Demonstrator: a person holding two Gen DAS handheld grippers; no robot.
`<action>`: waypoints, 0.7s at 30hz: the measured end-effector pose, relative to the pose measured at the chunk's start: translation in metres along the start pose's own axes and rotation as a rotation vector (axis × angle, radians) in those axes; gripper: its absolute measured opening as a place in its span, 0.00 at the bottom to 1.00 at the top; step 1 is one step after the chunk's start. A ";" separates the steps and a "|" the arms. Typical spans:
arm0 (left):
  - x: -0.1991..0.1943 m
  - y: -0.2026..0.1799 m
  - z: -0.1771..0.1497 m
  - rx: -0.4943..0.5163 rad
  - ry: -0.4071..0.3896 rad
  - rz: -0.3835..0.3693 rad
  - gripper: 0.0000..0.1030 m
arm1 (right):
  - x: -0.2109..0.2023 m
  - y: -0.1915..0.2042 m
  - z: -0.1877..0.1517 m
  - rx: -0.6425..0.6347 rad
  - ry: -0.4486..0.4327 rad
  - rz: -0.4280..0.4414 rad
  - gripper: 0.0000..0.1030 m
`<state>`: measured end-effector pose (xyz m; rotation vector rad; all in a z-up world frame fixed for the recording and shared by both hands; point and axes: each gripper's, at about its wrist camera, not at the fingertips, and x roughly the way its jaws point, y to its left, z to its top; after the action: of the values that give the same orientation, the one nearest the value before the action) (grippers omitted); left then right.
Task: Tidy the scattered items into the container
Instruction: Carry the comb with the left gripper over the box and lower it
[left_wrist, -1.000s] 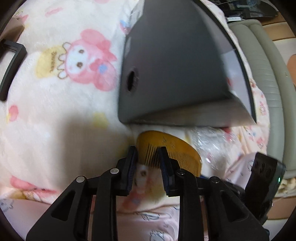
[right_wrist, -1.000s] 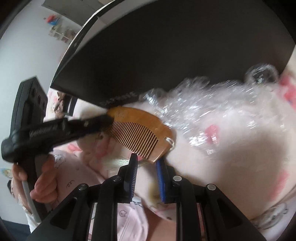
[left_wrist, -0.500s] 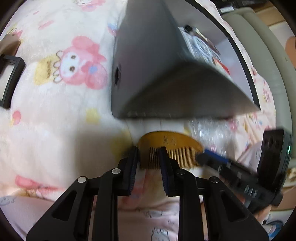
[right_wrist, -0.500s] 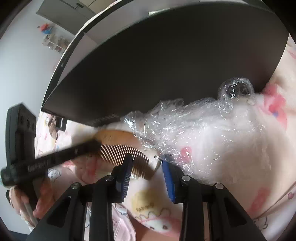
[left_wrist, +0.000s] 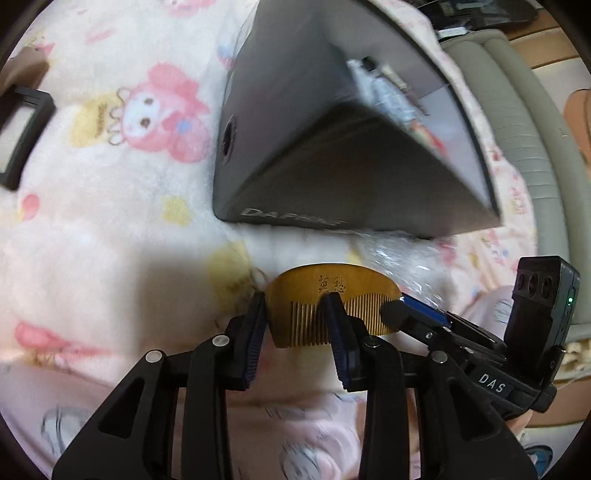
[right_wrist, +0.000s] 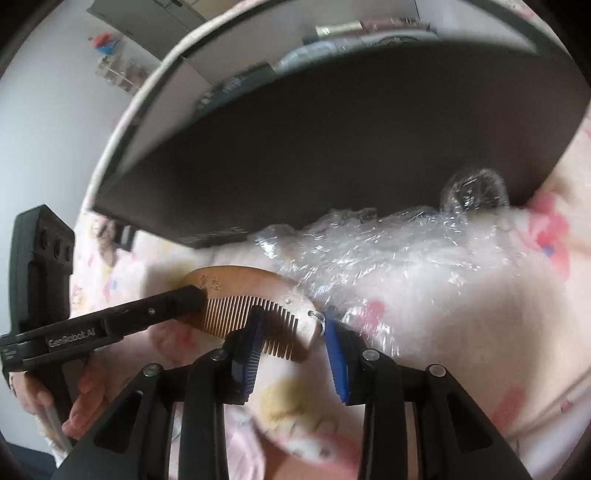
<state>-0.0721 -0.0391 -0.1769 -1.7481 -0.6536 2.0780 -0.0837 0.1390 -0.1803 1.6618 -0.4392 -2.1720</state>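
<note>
Fleecy cartoon-print blanket with a wooden comb lying just in front of the dark grey box.

The left gripper straddles the comb's left end, its jaws opening around the teeth; the right gripper brackets the comb's right end, jaws narrowly apart, contact unclear. The half-moon comb bears carved characters. Crinkled clear plastic wrap lies beside it, touching the box's base. The box's contents are blurred and mostly hidden.
</note>
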 end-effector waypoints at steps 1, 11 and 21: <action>-0.013 -0.004 -0.003 0.011 -0.021 -0.015 0.30 | -0.012 0.005 -0.002 -0.018 -0.020 0.003 0.29; -0.127 -0.048 0.056 0.123 -0.255 -0.060 0.31 | -0.132 0.037 0.057 -0.188 -0.274 0.097 0.29; -0.033 -0.088 0.149 0.094 -0.270 0.015 0.30 | -0.102 0.017 0.176 -0.257 -0.261 0.041 0.28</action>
<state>-0.2152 -0.0019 -0.0818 -1.4395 -0.6054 2.3385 -0.2284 0.1758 -0.0411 1.2315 -0.2470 -2.3126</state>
